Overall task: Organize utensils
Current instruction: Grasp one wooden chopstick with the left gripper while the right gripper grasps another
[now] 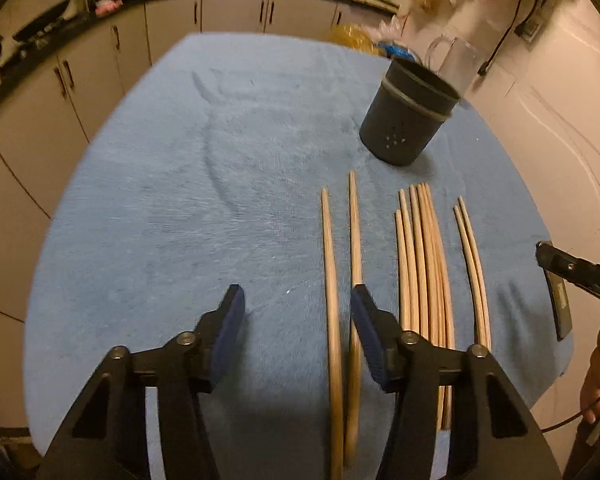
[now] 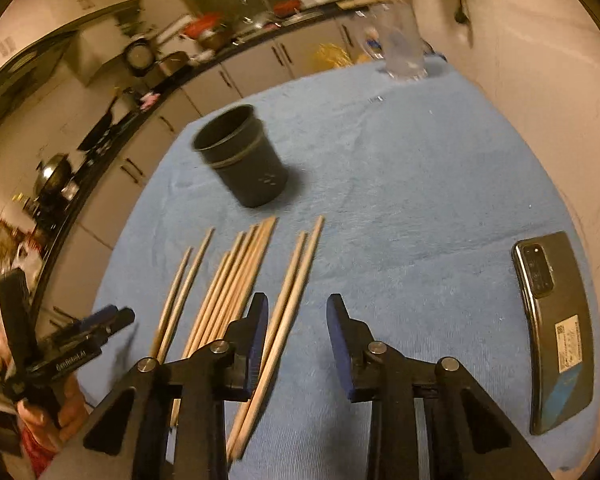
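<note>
**Ten chopsticks in three groups, one holder, two parted hand-held grippers**

Ten wooden chopsticks are counted on the blue cloth point(image 1: 180, 184) that covers the tabletop. They lie roughly parallel in three groups.

In the left wrist view, a pair of chopsticks point(image 1: 332, 280) is seen at the left hand-held gripper point(image 1: 296, 304). One stick runs through the gap between its fingers, close to the right-hand finger; the other passes beneath that finger. The jaws stand apart and nothing is pressed by the blue pads point(image 1: 232, 320). Just to the right of this hand-held gripper lies a bundle of six chopsticks point(image 1: 424, 264), packed side by side and partly overlapping. Farther right lies a second pair of chopsticks point(image 1: 474, 268).

In the right wrist view, that second pair is found at the right hand-held gripper point(image 2: 296, 320). Both sticks run through the gap, close beside its left-hand finger; whether they are touched cannot be told. These jaws are also parted, and nothing is clamped. The bundle of six and the first pair lie to the left of this hand-held gripper.

One dark utensil holder point(image 1: 408, 116) stands upright ahead of both hand-held grippers, beyond the stick tips and apart from them. Its mouth is open and no contents are seen in it. One clear glass pitcher point(image 1: 456, 60) stands behind it. One smartphone point(image 2: 556, 328) lies on the cloth, back upward, well to the right of the right hand-held gripper.
</note>
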